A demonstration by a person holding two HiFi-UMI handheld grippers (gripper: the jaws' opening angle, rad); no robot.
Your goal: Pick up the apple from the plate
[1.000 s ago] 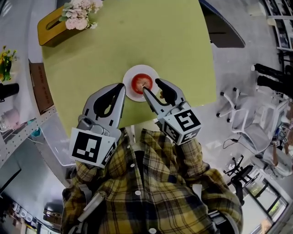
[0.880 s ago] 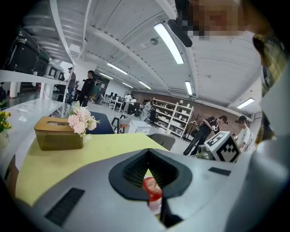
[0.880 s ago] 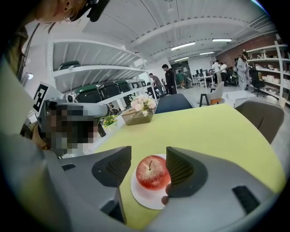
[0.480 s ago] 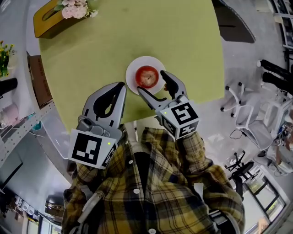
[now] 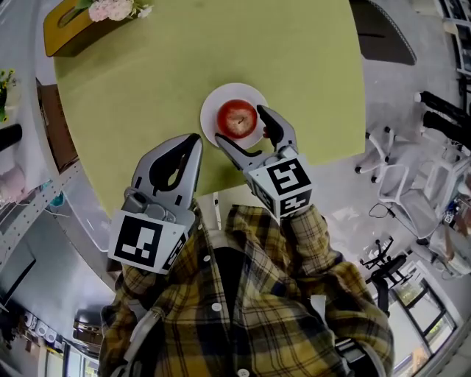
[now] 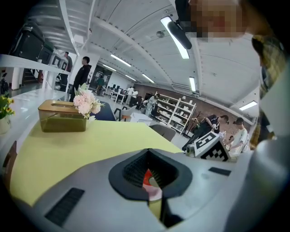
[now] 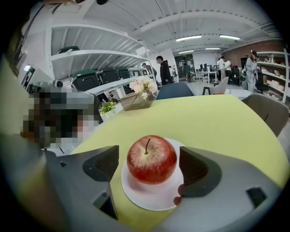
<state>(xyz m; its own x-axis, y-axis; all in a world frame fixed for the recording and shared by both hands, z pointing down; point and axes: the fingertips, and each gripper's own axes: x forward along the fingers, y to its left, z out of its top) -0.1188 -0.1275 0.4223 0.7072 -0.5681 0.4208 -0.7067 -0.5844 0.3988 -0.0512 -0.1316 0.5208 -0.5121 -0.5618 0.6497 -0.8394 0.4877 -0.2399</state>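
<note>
A red apple point(image 5: 237, 118) point(image 7: 151, 159) stands stem up on a small white plate point(image 5: 210, 102) point(image 7: 149, 199) near the front edge of the yellow-green table point(image 5: 184, 66). My right gripper point(image 5: 243, 129) point(image 7: 149, 168) reaches over the plate's near rim, its jaws opening wide; the apple lies just ahead of them, touched by neither pad. My left gripper point(image 5: 190, 143) hangs left of the plate over the table's edge with its jaws closed together and nothing in them; through their gap in the left gripper view a sliver of the apple point(image 6: 147, 178) shows.
A wooden box point(image 5: 70, 28) point(image 6: 62, 117) with pink flowers point(image 5: 110, 9) sits at the table's far left corner. White office chairs point(image 5: 390, 184) stand on the floor to the right. Shelves point(image 5: 29, 213) run along the left. People point(image 7: 164, 70) stand further back in the room.
My right gripper's jaws have spread wide and it has dropped toward the plate, now reaching its near rim. The left gripper stays shut and has barely shifted in the view.
</note>
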